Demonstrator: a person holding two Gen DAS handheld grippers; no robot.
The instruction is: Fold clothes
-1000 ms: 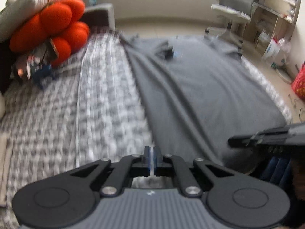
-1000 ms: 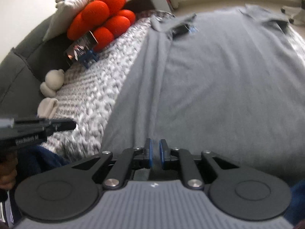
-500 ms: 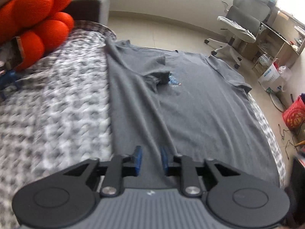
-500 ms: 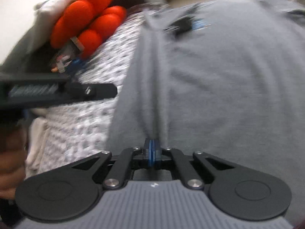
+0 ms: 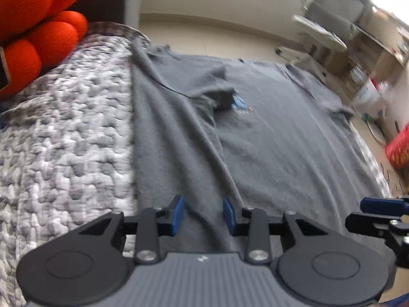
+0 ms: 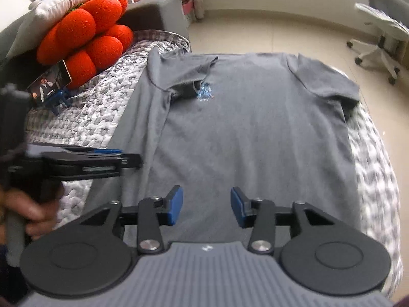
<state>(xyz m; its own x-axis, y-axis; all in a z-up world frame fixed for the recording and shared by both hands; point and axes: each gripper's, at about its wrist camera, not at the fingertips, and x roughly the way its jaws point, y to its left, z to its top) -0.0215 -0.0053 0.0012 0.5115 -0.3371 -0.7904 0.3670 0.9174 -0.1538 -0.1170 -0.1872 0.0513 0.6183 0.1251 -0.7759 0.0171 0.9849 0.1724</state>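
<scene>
A grey T-shirt lies flat on a grey-white quilted cover, collar at the far end. Its left side and sleeve are folded in over the body, beside a small blue print. My left gripper hovers over the near left part of the shirt, jaws opening; a fabric ridge runs between the pads without being pinched. My right gripper sits above the shirt's near middle, jaws opening with nothing gripped. A hand holds the left gripper to its left.
An orange plush cushion and a phone on a blue stand sit at the far left of the cover. A sofa arm is behind. An office chair, a white bucket and a red basket stand on the floor to the right.
Both grippers went from shut to open. The left one moved right, from the quilt's edge onto the shirt. The right one let go of the fabric fold and shifted right.
</scene>
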